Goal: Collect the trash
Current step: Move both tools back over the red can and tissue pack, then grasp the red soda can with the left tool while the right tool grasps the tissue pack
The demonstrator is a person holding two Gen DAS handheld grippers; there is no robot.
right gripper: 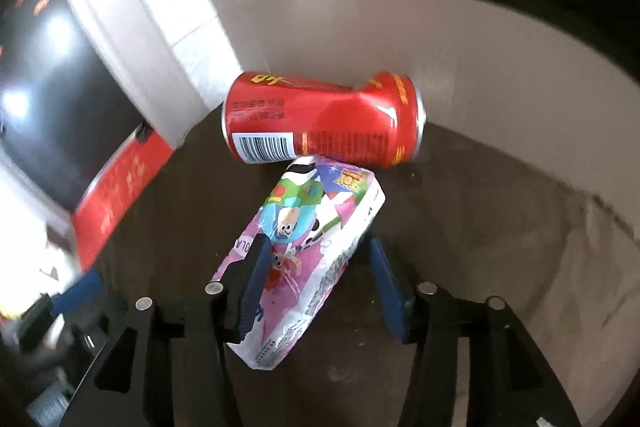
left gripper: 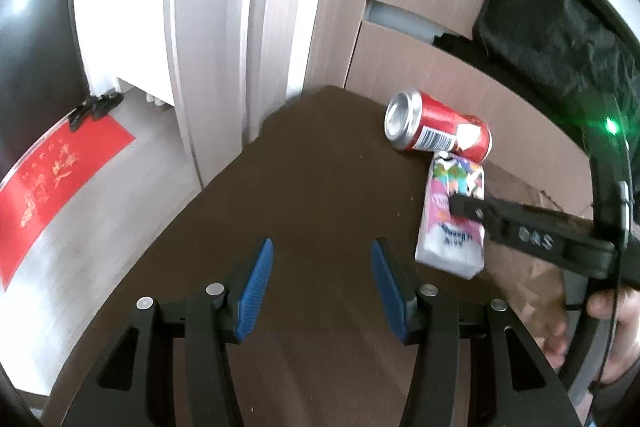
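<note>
A: Status, trash items?

B: Red can (right gripper: pixel 320 119) lies on its side on the dark brown bench (left gripper: pixel 304 163), near the far edge, dented mid-body. Barcode faces up. Pink cartoon-print pack (right gripper: pixel 304 255) lies flat just in front of it; top corner looks to touch the can.

A: Right gripper (right gripper: pixel 320 271)?

B: Over the pack, pointing down. Jaws wide apart, straddling the pack's near half. Left pad sits at or over the pack's edge, right pad clear of it w/ a gap. No grip seen; pack rests on bench.

A: Left gripper (left gripper: pixel 322 285)?

B: Jaws wide open, nothing between them, only bare bench surface. Can and pack are off to its right, well apart from the pads.

A: Surroundings?

B: Beige cabinet (left gripper: pixel 420 7) behind bench. Red mat (left gripper: pixel 60 183) on floor at left. Person's hand (left gripper: pixel 608 307) visible at right edge in left wrist view.
</note>
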